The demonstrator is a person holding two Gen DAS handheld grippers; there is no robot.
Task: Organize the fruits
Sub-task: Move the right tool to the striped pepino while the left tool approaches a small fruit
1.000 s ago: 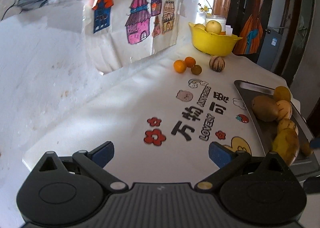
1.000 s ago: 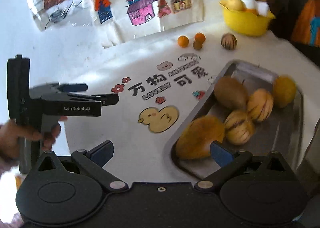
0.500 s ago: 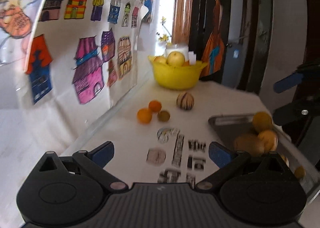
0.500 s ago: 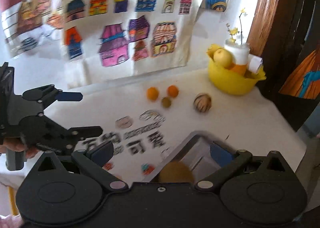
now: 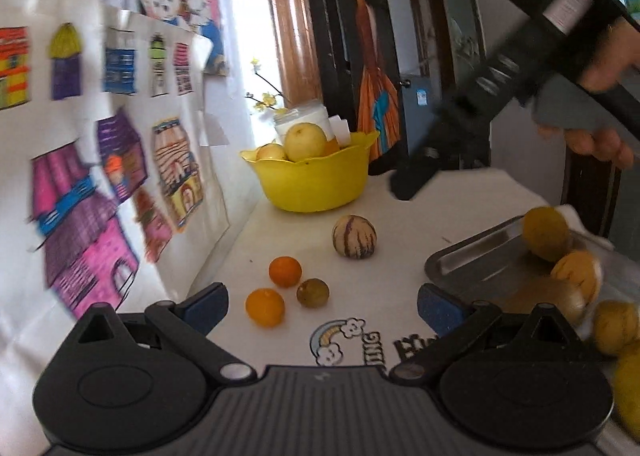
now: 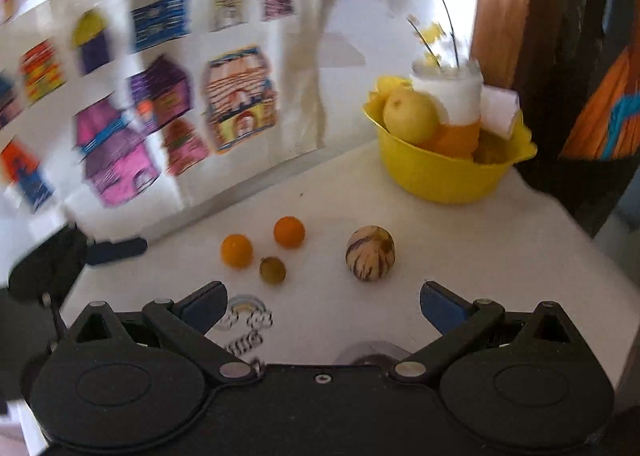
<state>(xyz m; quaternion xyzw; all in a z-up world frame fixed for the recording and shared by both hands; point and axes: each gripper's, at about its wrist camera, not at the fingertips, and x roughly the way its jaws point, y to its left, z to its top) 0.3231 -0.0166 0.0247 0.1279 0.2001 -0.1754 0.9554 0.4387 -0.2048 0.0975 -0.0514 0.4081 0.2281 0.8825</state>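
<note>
Two grippers, left gripper [image 5: 322, 302] and right gripper [image 6: 323, 304], hover with jaws spread wide and nothing held. Just ahead of the left gripper lie two oranges [image 5: 265, 307] and a dull round fruit [image 5: 312, 292]; the striped melon [image 5: 354, 236] sits farther on, the yellow bowl [image 5: 312, 182] beyond. Risk: round fruit may roll off if nudged off-centre.

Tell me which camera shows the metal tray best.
The left wrist view. There the metal tray lies at right with its near rim, bare floor and several yellow and striped fruits in it visible. The right wrist view shows only a small blurred sliver of its rim just above the gripper body, with none of its contents.
</note>
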